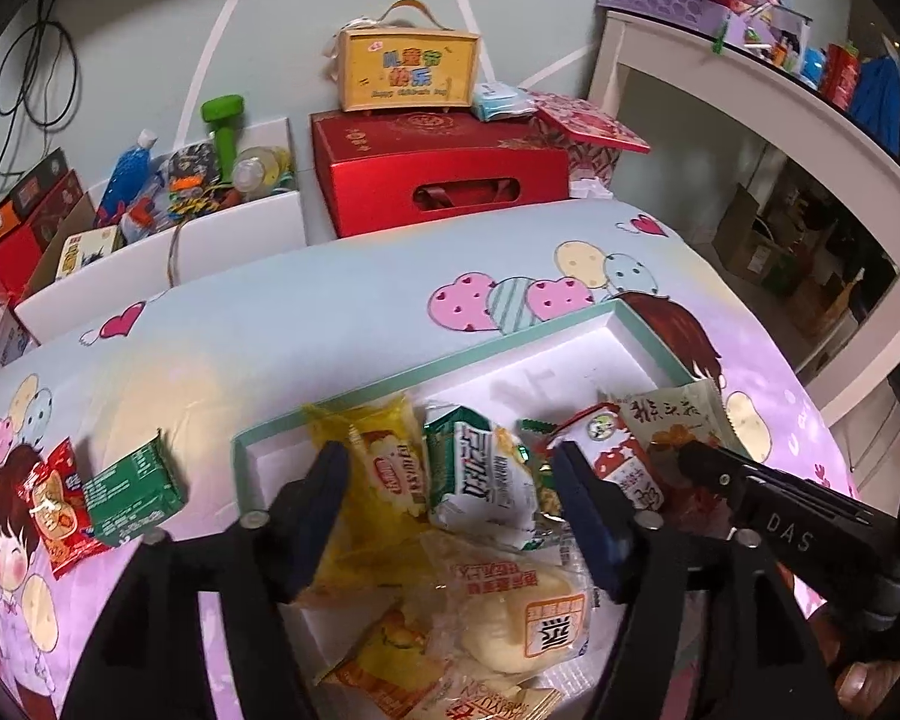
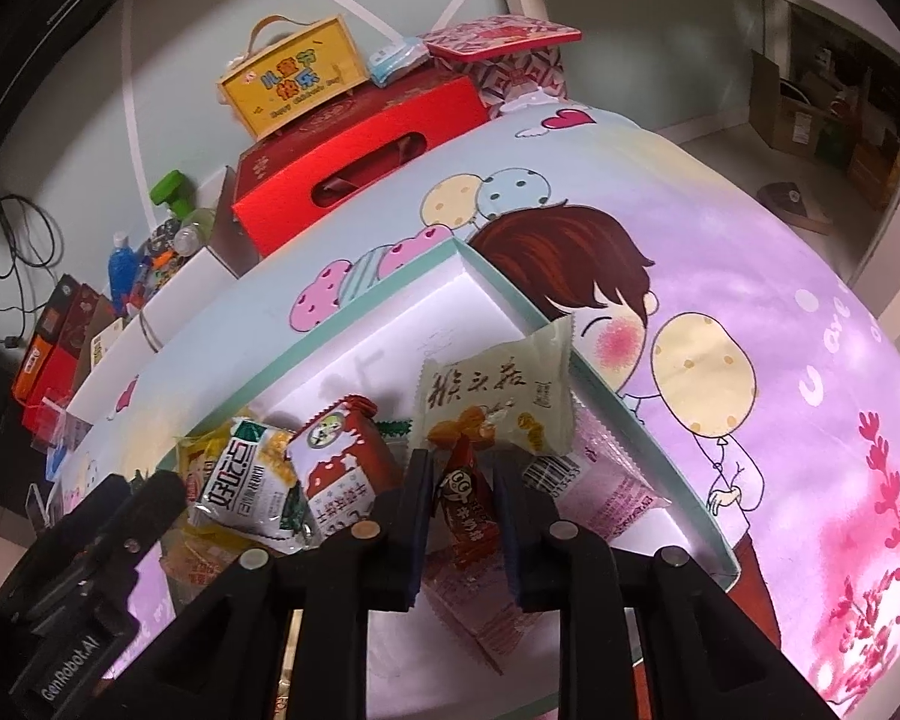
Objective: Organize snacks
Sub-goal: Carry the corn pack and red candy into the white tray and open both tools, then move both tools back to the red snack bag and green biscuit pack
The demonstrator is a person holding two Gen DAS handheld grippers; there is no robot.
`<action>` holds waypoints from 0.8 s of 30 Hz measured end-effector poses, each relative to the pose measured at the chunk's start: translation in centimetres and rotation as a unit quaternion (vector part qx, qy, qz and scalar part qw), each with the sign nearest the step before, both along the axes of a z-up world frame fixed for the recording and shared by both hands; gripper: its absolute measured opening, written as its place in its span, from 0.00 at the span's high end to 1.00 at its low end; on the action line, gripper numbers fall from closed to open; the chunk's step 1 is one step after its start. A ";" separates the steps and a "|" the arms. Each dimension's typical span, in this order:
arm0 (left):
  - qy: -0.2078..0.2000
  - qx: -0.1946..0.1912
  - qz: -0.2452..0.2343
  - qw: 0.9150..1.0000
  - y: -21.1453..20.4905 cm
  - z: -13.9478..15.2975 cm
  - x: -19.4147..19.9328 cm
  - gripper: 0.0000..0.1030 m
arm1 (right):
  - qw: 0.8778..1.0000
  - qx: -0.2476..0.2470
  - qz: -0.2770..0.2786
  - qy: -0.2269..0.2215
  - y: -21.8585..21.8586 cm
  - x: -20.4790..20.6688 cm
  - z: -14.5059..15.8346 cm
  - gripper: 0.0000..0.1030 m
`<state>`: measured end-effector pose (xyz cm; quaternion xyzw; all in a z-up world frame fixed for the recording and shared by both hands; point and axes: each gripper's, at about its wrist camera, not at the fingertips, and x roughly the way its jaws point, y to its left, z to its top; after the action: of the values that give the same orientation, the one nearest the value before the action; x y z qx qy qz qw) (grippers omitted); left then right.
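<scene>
A shallow white box with a teal rim lies on the cartoon tablecloth and holds several snack packets. My left gripper hovers open over its near-left part, above a yellow packet and a white-green packet. In the right wrist view my right gripper is shut on a small dark-red packet, just over the box near a beige packet and a red-white packet. A red packet and a green box lie outside on the cloth, to the left.
Behind the table stand a red gift box with a yellow handled box on top, and a white bin of bottles. A white shelf rises at the right. The cloth right of the box is bare.
</scene>
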<state>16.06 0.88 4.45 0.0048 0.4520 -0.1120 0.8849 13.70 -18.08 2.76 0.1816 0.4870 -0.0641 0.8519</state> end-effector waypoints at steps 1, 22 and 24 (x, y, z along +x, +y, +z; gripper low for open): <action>0.003 0.001 0.004 1.000 0.2 -0.1 0.1 0.30 | 1.000 -0.003 -0.001 0.001 0.0 0.0 0.0 0.73; 0.045 0.003 0.089 0.995 4.4 -1.9 1.0 0.08 | 0.998 -0.053 0.013 -0.006 1.5 0.4 0.5 0.05; 0.046 0.002 0.098 0.994 4.9 -2.0 1.0 0.08 | 0.998 -0.057 0.017 -0.008 1.7 0.5 0.5 0.00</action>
<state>17.04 5.81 2.42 -0.0433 0.4908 -0.0241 0.8699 14.16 -16.38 3.24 0.1245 0.4789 -0.0757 0.8657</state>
